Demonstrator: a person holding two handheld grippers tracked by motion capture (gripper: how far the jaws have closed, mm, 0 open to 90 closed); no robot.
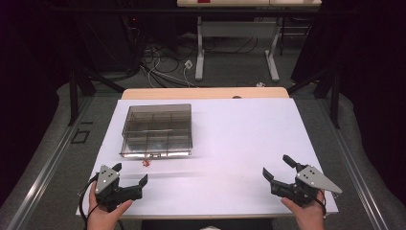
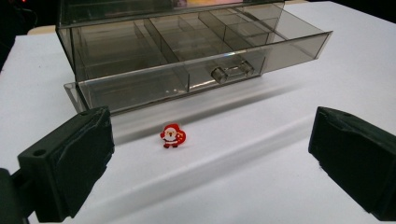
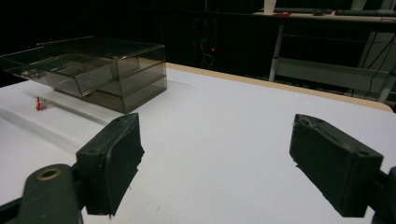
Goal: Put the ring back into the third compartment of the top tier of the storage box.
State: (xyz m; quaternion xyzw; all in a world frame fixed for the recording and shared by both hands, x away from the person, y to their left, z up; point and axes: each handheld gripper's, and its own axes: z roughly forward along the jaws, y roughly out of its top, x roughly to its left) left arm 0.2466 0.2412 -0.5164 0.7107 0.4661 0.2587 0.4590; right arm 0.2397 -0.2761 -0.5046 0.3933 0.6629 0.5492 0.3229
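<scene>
High view: the left tool [image 1: 130, 173] and right tool [image 1: 276, 165] rested at the near edge of the white bench [image 1: 239, 139], both spread and holding nothing. The Santa figure [image 1: 146, 163] lay just near of the smoked plastic box [image 1: 157, 129].

Left gripper view: the Santa figure [image 2: 173, 135] stood between the spread jaws, near the box's open drawer [image 2: 205, 70].

Right gripper view: jaws spread; the box [image 3: 93, 70] sat far left.

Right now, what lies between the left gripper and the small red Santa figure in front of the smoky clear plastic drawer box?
Nothing: bare white table separates the open left gripper from the small red Santa figure, per the left gripper view.
</scene>
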